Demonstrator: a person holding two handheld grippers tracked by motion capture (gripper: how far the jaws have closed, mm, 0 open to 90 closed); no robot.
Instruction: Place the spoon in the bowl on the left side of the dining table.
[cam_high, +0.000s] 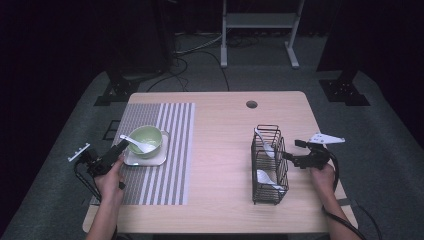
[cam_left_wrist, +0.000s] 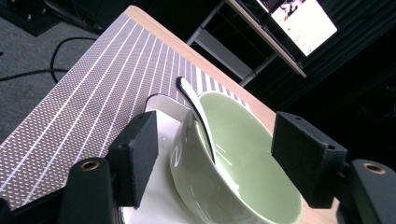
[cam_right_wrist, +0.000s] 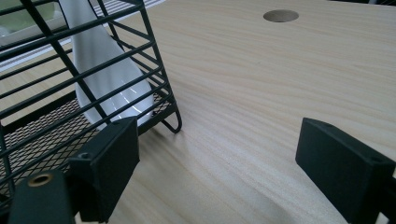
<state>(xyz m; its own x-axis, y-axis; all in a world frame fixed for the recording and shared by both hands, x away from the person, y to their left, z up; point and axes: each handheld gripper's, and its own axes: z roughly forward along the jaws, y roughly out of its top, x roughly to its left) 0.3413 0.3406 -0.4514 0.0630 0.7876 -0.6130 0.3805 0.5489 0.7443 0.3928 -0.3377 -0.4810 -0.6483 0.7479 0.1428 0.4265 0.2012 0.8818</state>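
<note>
Your left gripper sits at the table's left, on the striped placemat, its jaws spread wide around the green bowl. That bowl stands on a white square plate and holds a white spoon. Right of centre stands a black wire basket with two white spoons inside. Your right gripper rests just beside the basket, jaws wide and holding nothing.

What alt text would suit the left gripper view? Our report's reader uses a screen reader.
A pale green bowl with a white spoon leaning inside sits on a white plate, framed between the open left gripper and its black jaws. A striped placemat lies underneath.
</note>
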